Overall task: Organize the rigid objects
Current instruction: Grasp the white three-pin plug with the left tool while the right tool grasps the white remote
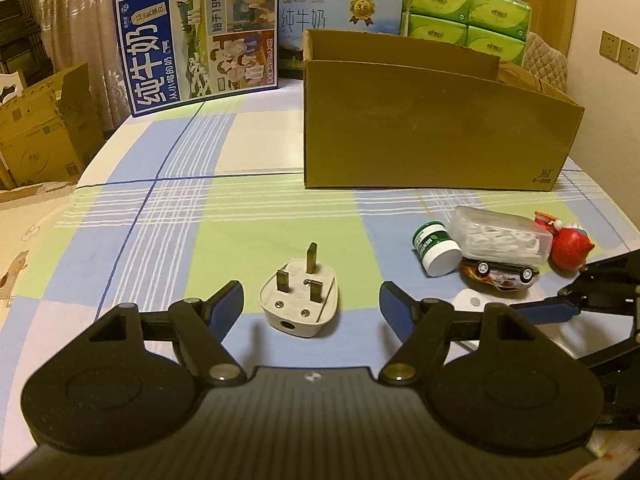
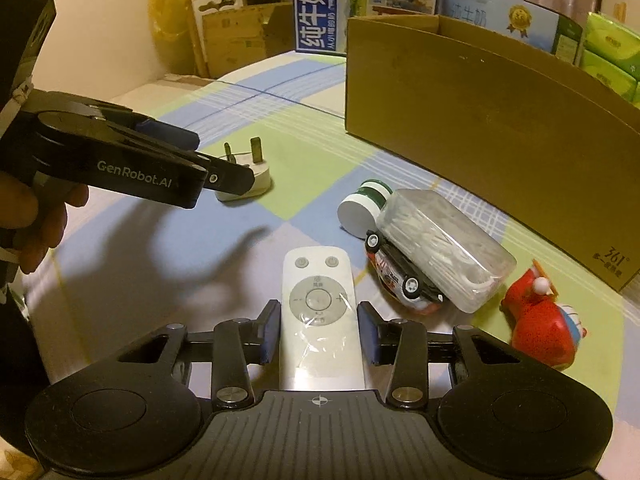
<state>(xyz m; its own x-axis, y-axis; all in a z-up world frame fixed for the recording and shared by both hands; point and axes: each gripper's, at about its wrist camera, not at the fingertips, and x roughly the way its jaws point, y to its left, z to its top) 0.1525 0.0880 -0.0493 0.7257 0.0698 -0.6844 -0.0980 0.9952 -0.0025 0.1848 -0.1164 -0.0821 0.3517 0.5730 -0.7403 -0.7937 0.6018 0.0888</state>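
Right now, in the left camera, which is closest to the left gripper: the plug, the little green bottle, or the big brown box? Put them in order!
From the left gripper, nearest first:
1. White plug: lying between the open jaws, prongs up.
2. Green bottle: farther out on the right, on its side.
3. Brown cardboard box: farthest, standing at the back right.

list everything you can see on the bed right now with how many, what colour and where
plug: one, white, pins up, between the open left gripper's fingers
remote: one, white, clamped in the right gripper
bottle: one, green and white, on its side
clear box: one, transparent, atop the toy car
toy car: one, black and white, beside the bottle
red toy: one, far right
cardboard box: one, brown, behind the pile
milk cartons: two, blue, at the back
tissue packs: green, rear right
left gripper: black, open
right gripper: black, shut
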